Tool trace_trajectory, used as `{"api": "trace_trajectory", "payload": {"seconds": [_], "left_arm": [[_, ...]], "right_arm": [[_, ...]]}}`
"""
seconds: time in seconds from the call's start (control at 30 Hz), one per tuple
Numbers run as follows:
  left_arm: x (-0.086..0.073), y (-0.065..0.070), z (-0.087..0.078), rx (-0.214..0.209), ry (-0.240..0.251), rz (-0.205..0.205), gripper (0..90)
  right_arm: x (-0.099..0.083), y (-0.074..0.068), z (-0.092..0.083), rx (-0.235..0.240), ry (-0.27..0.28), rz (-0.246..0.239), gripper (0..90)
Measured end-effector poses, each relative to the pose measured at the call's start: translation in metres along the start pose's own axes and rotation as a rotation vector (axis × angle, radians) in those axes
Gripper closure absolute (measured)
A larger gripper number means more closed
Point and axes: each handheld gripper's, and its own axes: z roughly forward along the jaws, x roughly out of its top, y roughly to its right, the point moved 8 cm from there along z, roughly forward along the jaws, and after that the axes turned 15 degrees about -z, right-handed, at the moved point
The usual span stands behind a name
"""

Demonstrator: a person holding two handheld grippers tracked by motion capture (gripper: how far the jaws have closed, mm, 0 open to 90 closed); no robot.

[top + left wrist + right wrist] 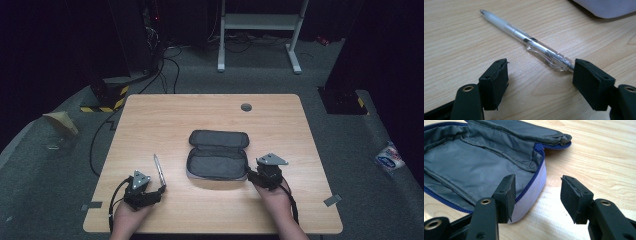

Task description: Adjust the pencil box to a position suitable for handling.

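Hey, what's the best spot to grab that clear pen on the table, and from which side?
Probably grip the pen across its slim barrel just ahead of the clip, coming from above with the left gripper. It lies flat on the table, so open jaws can straddle its narrow width.

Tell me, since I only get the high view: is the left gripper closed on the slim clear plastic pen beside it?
Observer: No. In the left gripper view the left gripper has its jaws open. The slim clear plastic pen lies flat on the light wooden table, with its button end by one pad.
Operator: And the right gripper at the open grey fabric pouch?
Observer: Open too. It straddles the pouch's end wall, one pad over the lining and the other over the table, and neither is pressing.
Operator: Is anything inside the pouch?
Observer: The stretch of lining that the right gripper view shows is bare.
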Motion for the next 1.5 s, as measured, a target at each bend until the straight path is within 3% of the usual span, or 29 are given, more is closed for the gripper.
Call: {"api": "trace_trajectory", "payload": {"seconds": [0.27, 0.6, 0.9, 1.27, 1.5], "left_arm": [[0.0, 0.0, 0.0, 0.0, 0.0, 0.0, 28.6], [0.0, 0.0, 0.0, -0.001, 0.0, 0.0, 28.6], [0.0, 0.0, 0.0, -0.001, 0.0, -0.001, 28.6], [0.0, 0.0, 0.0, -0.001, 0.0, -0.001, 28.6], [0.0, 0.0, 0.0, -0.002, 0.0, 0.0, 28.6]], "right_arm": [[-0.007, -0.004, -0.008, 0.027, 0.033, -0.031, 56.9], [-0.014, -0.009, -0.014, 0.067, 0.031, -0.026, 69.7], [-0.016, -0.008, -0.017, 0.073, 0.028, -0.037, 75.1], [-0.016, -0.014, -0.018, 0.085, 0.022, -0.043, 72.1], [-0.005, -0.012, -0.028, 0.079, 0.083, -0.024, 60.7]]}}
